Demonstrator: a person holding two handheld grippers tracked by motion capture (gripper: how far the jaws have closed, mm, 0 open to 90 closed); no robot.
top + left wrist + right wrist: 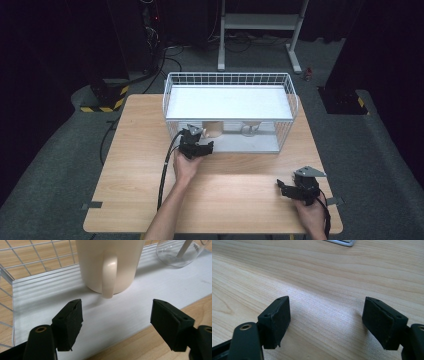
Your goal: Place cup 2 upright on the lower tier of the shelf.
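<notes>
A cream mug (110, 265) stands upright on the white lower shelf (37, 302) of a wire rack (227, 75), its handle turned toward my left gripper (116, 320). That gripper is open just short of the handle, with nothing between its pads. From above, my left gripper (196, 140) sits at the rack's front edge, right before the mug (213, 129). My right gripper (327, 320) is open over bare wood, low above the table. In the high view my right gripper (287, 187) hovers near the table's front right corner.
A clear glass (177, 255) with a pale stick in it stands to the right of the mug on the same shelf. The rack's white top shelf (227, 102) covers the lower one. The wooden table (140, 190) ends close behind my hands.
</notes>
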